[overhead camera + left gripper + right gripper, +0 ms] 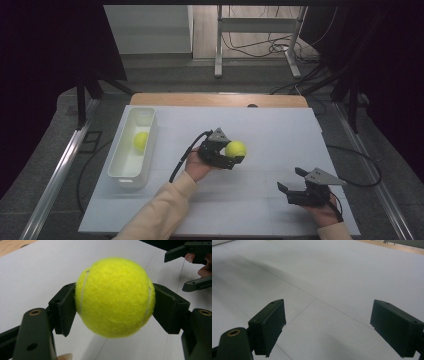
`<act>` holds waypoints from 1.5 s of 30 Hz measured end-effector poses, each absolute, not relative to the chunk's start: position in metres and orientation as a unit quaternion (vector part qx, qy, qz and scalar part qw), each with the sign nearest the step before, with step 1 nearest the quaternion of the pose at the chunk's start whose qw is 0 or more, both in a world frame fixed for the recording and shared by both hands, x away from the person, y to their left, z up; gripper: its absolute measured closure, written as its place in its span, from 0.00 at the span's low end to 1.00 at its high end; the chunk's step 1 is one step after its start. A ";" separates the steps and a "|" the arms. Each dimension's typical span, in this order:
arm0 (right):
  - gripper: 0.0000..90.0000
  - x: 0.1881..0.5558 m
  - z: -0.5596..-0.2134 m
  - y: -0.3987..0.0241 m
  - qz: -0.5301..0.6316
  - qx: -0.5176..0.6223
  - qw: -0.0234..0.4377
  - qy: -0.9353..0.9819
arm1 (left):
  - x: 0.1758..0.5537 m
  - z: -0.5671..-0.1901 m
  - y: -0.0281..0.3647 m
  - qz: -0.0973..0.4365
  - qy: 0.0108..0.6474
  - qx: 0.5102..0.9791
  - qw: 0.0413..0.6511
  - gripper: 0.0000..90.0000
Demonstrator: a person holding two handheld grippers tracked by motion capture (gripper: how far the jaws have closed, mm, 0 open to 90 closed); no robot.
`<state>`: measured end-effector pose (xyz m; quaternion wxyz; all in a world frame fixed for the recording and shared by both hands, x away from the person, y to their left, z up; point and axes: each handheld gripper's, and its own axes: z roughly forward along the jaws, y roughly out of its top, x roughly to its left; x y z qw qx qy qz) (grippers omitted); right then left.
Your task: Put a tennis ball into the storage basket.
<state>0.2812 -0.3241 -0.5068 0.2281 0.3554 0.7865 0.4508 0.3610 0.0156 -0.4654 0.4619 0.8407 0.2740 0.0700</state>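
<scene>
A tennis ball (235, 148) is being carried just right of the table's centre, pinched at its widest line between the two pads of the left gripper (234, 156); in the left gripper view the ball (115, 297) is hanging clear of the white table sheet (37, 272), its shadow lying below it. A white oblong bin (119, 172) is standing well apart at about nine o'clock from the ball and is already holding a second tennis ball (140, 141) toward its far end. The likely step is carrying the held ball to that bin. To do it well, the hand should be keeping the pinch steady on the ball's midline, travelling level and high enough to clear the bin's near wall, and letting go only when the ball is low over bare bin floor, beside the ball already there rather than on top of it, since felt balls bounce and roll. The right gripper (292, 178) is resting at about four o'clock from the ball, its jaws spread wide and holding nothing, with only the table sheet (342, 277) between them.
</scene>
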 end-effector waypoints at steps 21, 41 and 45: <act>0.15 0.281 -0.507 -0.324 0.449 0.355 0.229 0.787 | 0.352 -0.460 0.042 0.083 0.286 0.832 0.468 0.30; 0.15 0.280 -0.507 -0.323 0.448 0.356 0.230 0.787 | 0.340 -0.443 0.069 0.102 0.289 0.819 0.485 0.30; 0.15 0.280 -0.507 -0.323 0.448 0.356 0.230 0.787 | 0.338 -0.440 0.075 0.103 0.293 0.817 0.486 0.30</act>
